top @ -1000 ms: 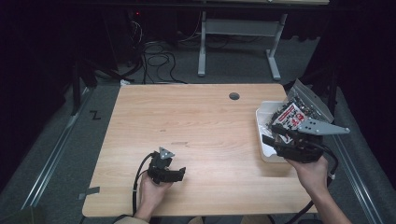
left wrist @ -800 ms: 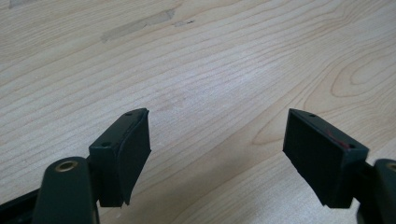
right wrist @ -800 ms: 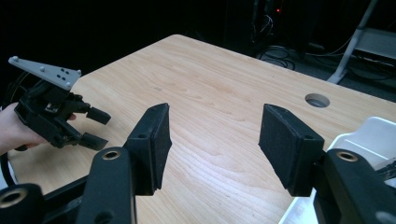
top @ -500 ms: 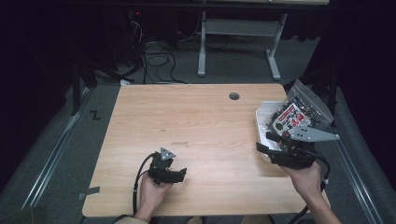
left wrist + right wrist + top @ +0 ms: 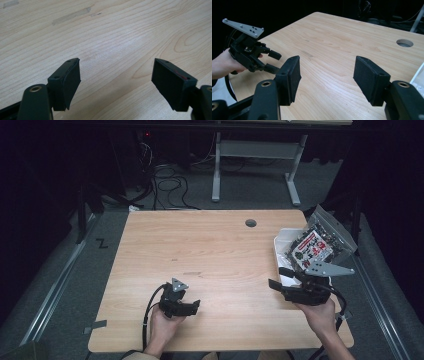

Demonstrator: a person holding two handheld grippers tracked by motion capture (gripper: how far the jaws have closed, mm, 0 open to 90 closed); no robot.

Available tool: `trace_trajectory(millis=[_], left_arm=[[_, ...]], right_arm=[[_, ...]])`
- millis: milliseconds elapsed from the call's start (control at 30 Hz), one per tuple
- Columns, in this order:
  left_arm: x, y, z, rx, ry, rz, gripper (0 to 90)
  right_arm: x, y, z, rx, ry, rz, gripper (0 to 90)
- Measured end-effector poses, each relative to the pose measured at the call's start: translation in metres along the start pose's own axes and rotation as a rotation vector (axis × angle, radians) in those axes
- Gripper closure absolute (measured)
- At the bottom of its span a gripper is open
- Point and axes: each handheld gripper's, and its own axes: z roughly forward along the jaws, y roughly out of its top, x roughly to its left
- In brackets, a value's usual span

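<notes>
We see the clear snack bag (image 5: 320,244), red-white label up, dark pieces inside, lying in the white tray (image 5: 280,240). Right gripper (image 5: 281,279) just beside the tray, jaws wide, empty; left gripper (image 5: 192,306) wide too.

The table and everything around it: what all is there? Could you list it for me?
table: one, light wood, centre, with a round hole near its far edge
tray: one, white, at the table's right edge
snack bag: one, clear with dark contents and a red label, leaning in the tray
cables: several, black, on the floor beyond the table
desk frame: one, grey, behind the table
left gripper: one, black, open, near front edge
right gripper: one, black, open, beside the tray
hands: two, holding the grippers
</notes>
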Motion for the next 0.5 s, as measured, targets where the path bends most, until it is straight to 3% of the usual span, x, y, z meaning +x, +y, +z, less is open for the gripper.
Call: trace_trajectory(millis=[500], left_arm=[[0.001,-0.001,0.000,0.002,-0.002,-0.003,23.6]], right_arm=[[0.002,-0.017,0.007,0.024,-0.013,0.013,41.2]])
